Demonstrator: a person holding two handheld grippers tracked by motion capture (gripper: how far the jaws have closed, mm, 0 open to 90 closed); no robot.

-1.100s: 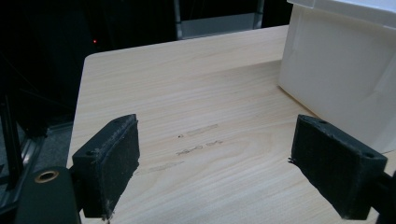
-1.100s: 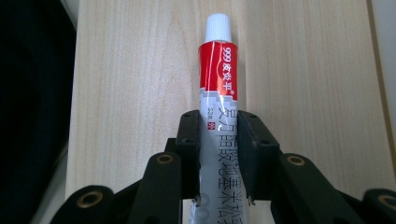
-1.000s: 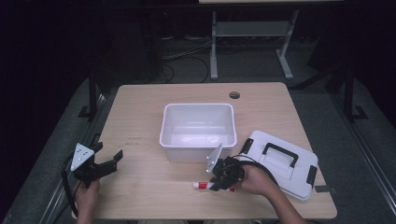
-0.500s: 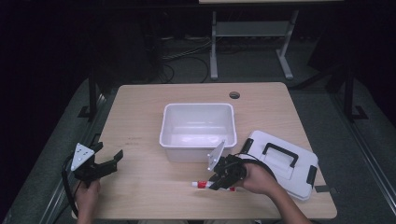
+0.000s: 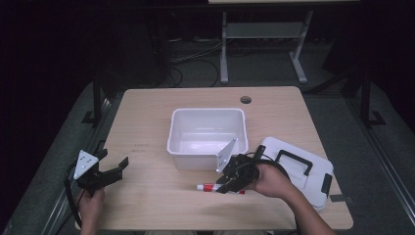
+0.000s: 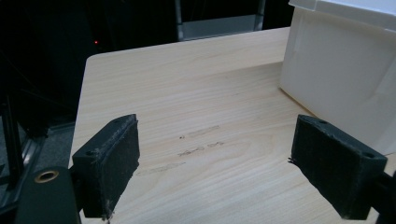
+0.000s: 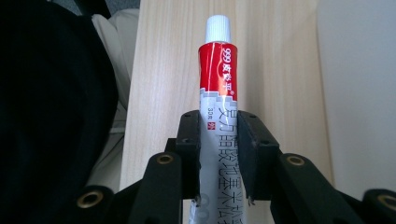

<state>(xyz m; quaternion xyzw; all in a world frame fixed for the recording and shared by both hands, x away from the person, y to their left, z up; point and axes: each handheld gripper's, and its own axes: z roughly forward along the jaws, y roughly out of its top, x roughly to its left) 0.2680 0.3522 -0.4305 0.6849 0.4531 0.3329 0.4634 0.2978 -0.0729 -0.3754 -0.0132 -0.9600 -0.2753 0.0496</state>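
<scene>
Right gripper (image 7: 219,158) clamped on red-and-white tube (image 7: 218,84), cap pointing ahead past the jaws (white bin (image 5: 207,134) just beyond). Left gripper (image 6: 229,163) jaws apart, nothing between.

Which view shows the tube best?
The right gripper view: the tube stands close up between the right gripper pads, cap and print legible. The high view shows it small, partly covered.

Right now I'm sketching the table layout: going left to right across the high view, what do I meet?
Left gripper → white bin → red-and-white ointment tube → right gripper, shut on the tube → white lid with black handle.
</scene>
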